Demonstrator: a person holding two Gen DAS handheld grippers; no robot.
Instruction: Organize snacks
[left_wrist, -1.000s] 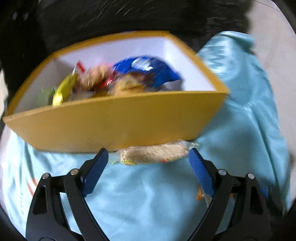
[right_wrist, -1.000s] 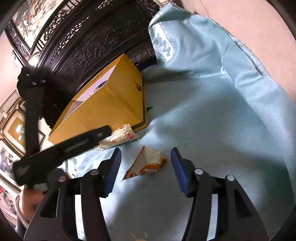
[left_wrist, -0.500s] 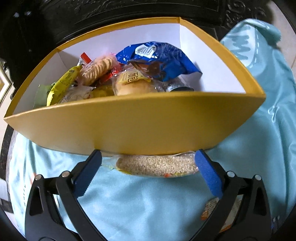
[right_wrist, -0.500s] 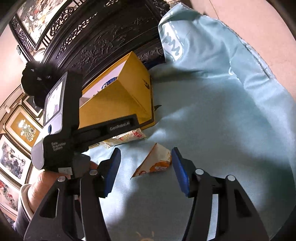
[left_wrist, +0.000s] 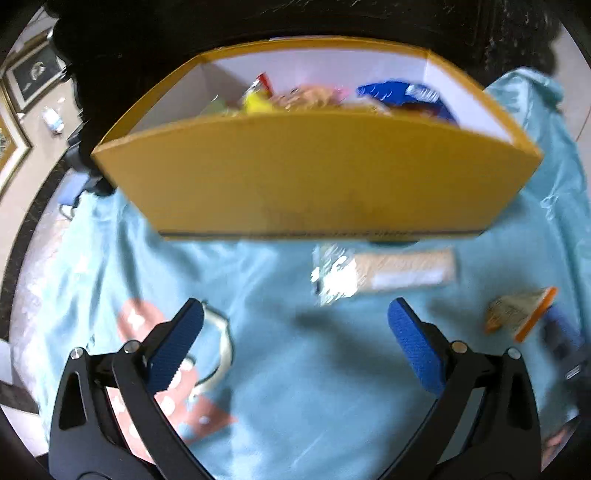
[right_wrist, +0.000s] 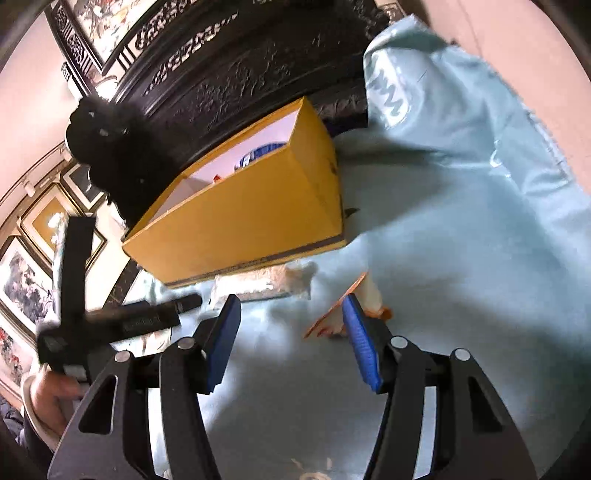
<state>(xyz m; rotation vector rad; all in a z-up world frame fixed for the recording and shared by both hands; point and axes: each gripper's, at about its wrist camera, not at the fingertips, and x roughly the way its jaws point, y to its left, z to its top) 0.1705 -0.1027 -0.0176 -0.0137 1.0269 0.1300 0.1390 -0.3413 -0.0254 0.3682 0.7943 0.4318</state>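
Left claw (left_wrist: 295, 332) wide open, empty; right claw (right_wrist: 291, 339) half-open, empty.

The yellow box (left_wrist: 317, 184) looks like matt cardboard, white inside. The light-blue cloth (left_wrist: 295, 387) has a soft sheen. The bar's wrapper (left_wrist: 334, 277) seems glossy clear plastic, though blurred. The dark furniture (right_wrist: 240, 85) is carved wood.

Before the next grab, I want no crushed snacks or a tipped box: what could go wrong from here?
1. The clear-wrapped bar lies right against the base of the yellow box; the open left claw could nudge the box or miss the flat packet.
2. The triangular snack sits past the right claw beside one fingertip, not between them; closing now may clip its corner.
3. The blue cloth is wrinkled and might bunch under the fingertips.
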